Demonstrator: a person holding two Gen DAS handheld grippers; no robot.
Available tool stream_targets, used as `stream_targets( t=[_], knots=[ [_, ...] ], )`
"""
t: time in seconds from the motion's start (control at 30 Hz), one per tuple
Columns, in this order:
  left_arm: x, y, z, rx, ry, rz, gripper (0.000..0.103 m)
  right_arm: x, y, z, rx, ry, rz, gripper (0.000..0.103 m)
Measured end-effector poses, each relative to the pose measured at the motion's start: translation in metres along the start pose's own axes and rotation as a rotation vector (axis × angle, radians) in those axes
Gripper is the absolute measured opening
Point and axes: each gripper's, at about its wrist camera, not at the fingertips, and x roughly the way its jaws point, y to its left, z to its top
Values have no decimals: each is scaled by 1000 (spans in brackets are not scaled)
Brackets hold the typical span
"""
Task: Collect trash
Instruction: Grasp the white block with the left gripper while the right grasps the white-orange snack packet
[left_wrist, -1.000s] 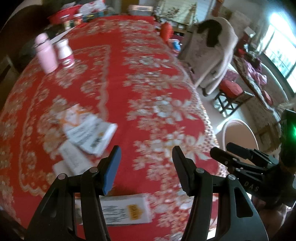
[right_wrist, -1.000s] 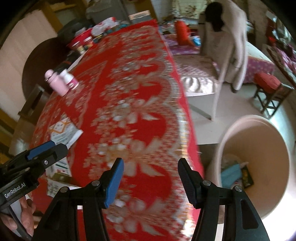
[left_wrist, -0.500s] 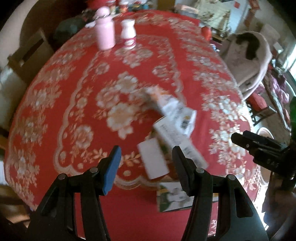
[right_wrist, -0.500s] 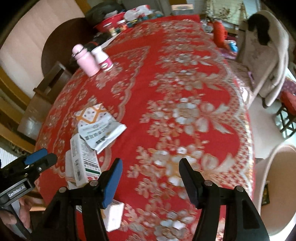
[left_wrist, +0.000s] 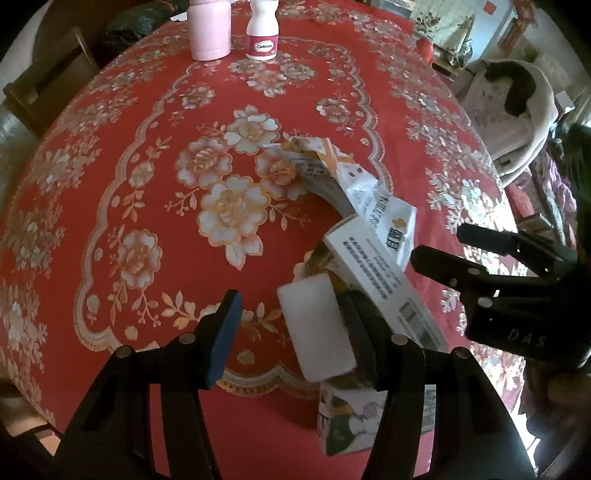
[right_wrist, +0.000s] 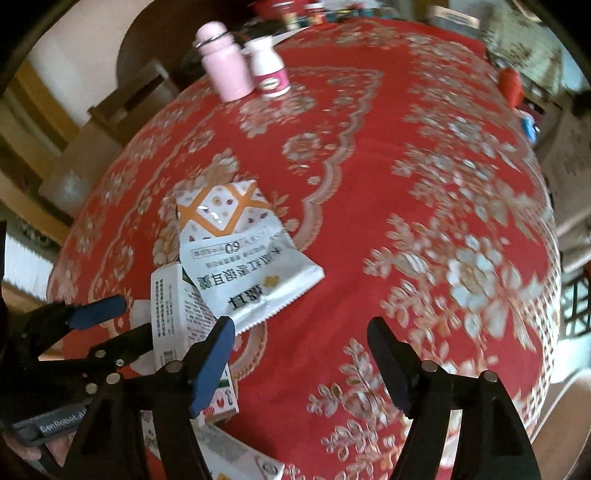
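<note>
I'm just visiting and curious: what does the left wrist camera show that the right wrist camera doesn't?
Only the left view: the right gripper and a flat white box. Only the right view: the left gripper beside the cartons and the pink bottle's cap. Both: the red tablecloth, pink bottle, white bottle and white wrapper.

this is a lived-in home, a dining room by the look of it. a worktop (left_wrist: 110, 155) under a red cloth with gold and white flowers fills both views. at its far edge stand a pink bottle (right_wrist: 224, 66) and a white supplement bottle (right_wrist: 267, 70), with jars and tins crowded blurrily behind them. a wooden chair (right_wrist: 122, 99) sits at the worktop's left edge, and a chair draped with a pale garment (left_wrist: 513, 110) stands off its right edge.
</note>
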Motion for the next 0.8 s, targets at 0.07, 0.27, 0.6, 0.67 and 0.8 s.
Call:
stream_targets(
  t=[0.07,0.27,0.6,0.67,0.8],
  knots=[
    [2,5,2,-14,3,-17,53,7,6,6,-38,10,5,72],
    [0,18,7,-41,6,-60,26,32,16,24,-93,39,-4,73],
    [-4,42,11,-92,11,-55,24,35,-15,45,67,18,-20,73],
    [-2,42,12,-102,33,-77,25,32,-12,48,70,0,5,73],
    [-2,38,9,-97,40,-86,29,29,0,58,67,-39,58,78]
  ],
)
